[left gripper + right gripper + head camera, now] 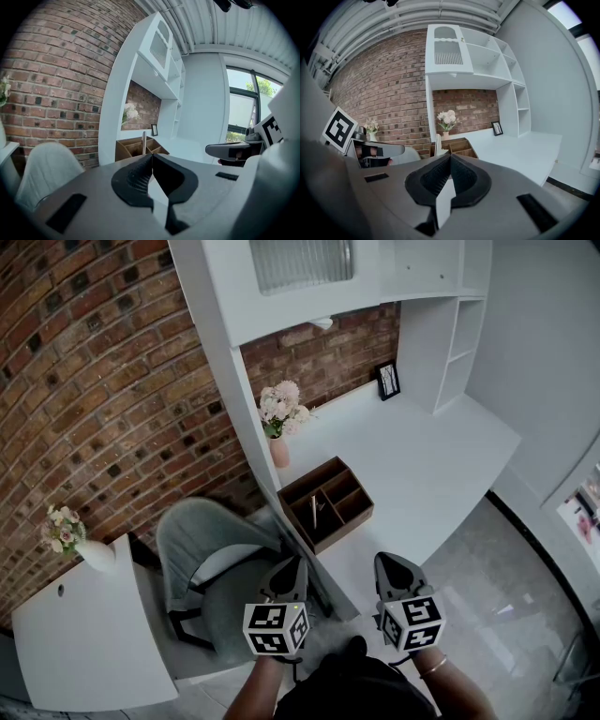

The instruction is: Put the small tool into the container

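A brown wooden container (pixel 326 502) with several compartments stands at the near left edge of the white desk (pixel 422 465). A small metal tool (pixel 315 512) lies inside one of its compartments. In the left gripper view the tool (pixel 144 142) sticks up out of the container (pixel 133 148). It shows the same way in the right gripper view, tool (pixel 438 142) in container (pixel 459 146). My left gripper (pixel 292 564) and right gripper (pixel 387 562) hover side by side in front of the desk, short of the container. Both are shut with nothing between the jaws.
A pink vase of flowers (pixel 279 424) stands just behind the container. A small picture frame (pixel 387 381) leans at the back wall, beside white shelves (pixel 450 334). A grey chair (pixel 208 545) sits left of the desk. A second flower vase (pixel 73 538) stands on a side table.
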